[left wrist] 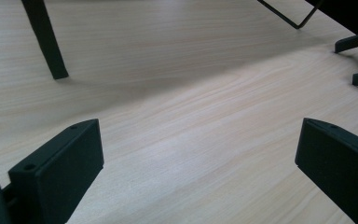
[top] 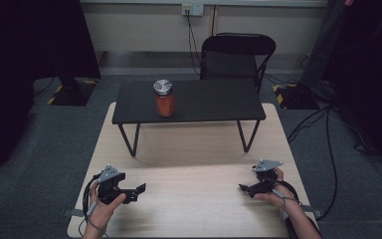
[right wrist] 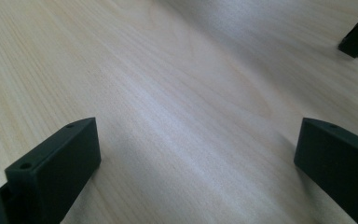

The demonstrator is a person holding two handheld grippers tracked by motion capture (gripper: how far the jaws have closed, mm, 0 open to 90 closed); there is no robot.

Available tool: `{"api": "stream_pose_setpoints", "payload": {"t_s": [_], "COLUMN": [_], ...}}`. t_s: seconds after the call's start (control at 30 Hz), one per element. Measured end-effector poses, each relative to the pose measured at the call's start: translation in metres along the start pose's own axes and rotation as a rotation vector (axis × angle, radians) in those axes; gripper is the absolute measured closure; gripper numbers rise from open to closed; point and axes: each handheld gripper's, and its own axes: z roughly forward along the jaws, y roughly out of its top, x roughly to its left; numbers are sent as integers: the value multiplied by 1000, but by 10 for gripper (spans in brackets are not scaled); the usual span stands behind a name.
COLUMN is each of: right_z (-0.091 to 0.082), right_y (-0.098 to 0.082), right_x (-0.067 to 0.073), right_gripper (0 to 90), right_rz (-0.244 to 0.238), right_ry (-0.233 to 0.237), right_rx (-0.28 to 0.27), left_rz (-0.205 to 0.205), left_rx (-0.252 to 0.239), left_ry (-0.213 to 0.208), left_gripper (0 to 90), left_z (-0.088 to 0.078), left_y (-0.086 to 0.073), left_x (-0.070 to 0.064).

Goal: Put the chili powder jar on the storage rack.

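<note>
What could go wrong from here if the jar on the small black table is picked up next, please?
1. The jar stands near the left front edge of the raised black table; a nudge could tip it off.
2. It is far from both open claws, left and right, so a long reach may be unsteady.
3. The smooth metal lid may slip in a grip.

The left gripper (top: 138, 188) is resting low, jaws spread wide. The right gripper (top: 242, 188) is facing it, jaws likewise parted.
</note>
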Motion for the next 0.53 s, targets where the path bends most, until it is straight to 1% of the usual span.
{"api": "stream_pose_setpoints", "payload": {"t_s": [0.07,0.2,0.23,0.33,0.5,0.53], "right_z": [0,0,0,0,0,0], "right_y": [0,0,0,0,0,0], "right_x": [0,0,0,0,0,0], "right_gripper": [0,0,0,0,0,0], "right_rz": [0,0,0,0,0,0], "right_ry": [0,0,0,0,0,0], "right_rx": [-1,0,0,0,0,0], "left_rz": [-12,-32,-34,-41,-29,-18], "left_rx": [-7,8,17,19,31,40], "left_ry": [-5,-12,-15,-31,-37,-33], "left_gripper": [2,2,2,3,3,3], "left_z": [1,5,6,10,12,12], "left_y": [-4,-8,-8,-13,-15,-15], "left_x": [3,7,8,11,10,9]}}
